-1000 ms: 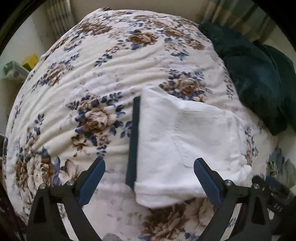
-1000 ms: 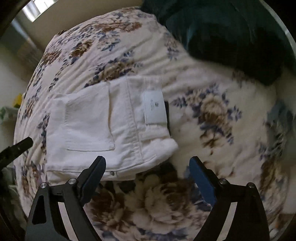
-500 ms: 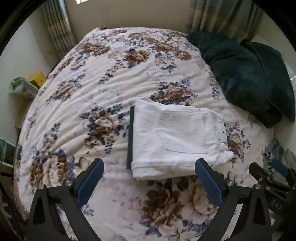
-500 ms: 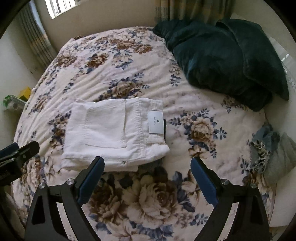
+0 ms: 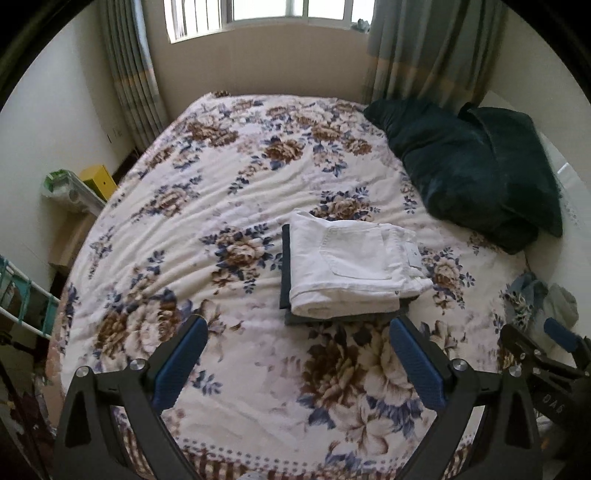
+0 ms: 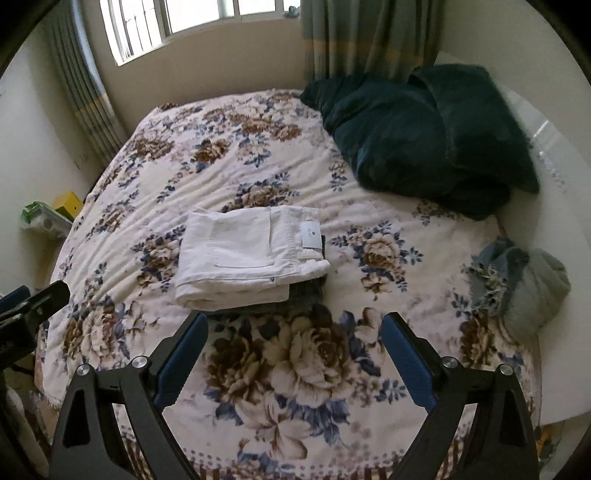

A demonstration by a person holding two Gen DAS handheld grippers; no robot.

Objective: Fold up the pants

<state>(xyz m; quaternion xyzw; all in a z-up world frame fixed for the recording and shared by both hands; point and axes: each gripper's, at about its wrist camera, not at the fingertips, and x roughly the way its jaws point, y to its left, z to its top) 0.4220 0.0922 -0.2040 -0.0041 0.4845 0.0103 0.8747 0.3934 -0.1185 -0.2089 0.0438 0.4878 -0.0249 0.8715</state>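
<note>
Left wrist view: my left gripper [image 5: 297, 352] hangs with fingers spread wide and nothing between them, above the near end of the bed [image 5: 229, 192]. The folded white pants [image 5: 347, 266] lie mid-bed beyond the fingertips, stacked on a darker folded garment [image 5: 285, 266] whose edge shows along their left and near sides. Bare quilt lies open to the left of the stack and up toward the window [image 5: 266, 14]. A dark blanket [image 5: 469, 173] is heaped at the right edge. My right gripper is cut off at the lower right.

Right wrist view: my right gripper [image 6: 293, 343] is likewise spread and holds nothing, apart from the pants [image 6: 243, 254]. The garment beneath peeks out at their near right corner. A grey-blue bundle [image 6: 524, 280] at the right edge is hard to make out. Curtains [image 6: 369, 37] flank the window.
</note>
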